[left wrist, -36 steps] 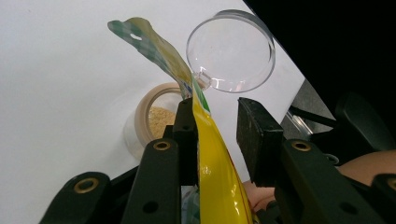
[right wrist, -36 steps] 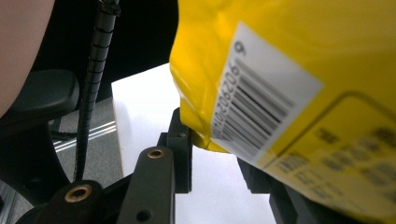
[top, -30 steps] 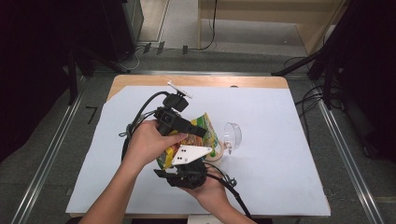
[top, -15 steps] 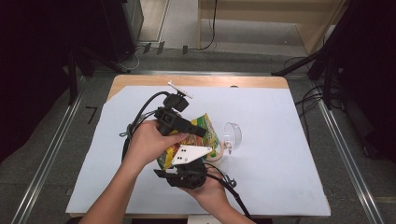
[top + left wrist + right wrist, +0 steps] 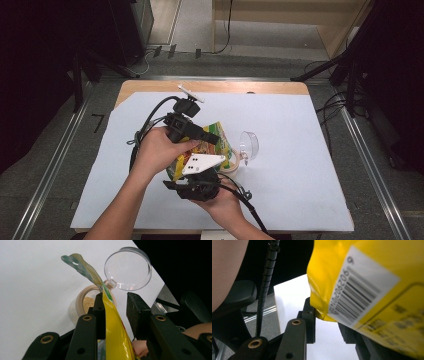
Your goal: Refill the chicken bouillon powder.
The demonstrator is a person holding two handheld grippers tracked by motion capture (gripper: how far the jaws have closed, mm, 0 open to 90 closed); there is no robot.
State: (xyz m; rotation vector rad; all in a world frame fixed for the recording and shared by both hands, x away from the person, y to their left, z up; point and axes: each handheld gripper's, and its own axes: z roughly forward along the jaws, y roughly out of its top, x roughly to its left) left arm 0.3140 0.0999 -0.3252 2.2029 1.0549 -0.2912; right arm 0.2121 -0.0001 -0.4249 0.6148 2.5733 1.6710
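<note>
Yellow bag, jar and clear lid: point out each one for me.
yellow bag (image 5: pixel 113 322), left gripper view, on its yellow side between the jaws.
jar (image 5: pixel 81 298), left gripper view, on its tan rim.
clear lid (image 5: pixel 127 268), left gripper view, on the middle of its round face.

Bright even light, dark surround, blurred close-ups

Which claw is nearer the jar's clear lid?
Left. The left claw holds the yellow bag above the jar, beside the lid; the right claw sits lower down.
</note>
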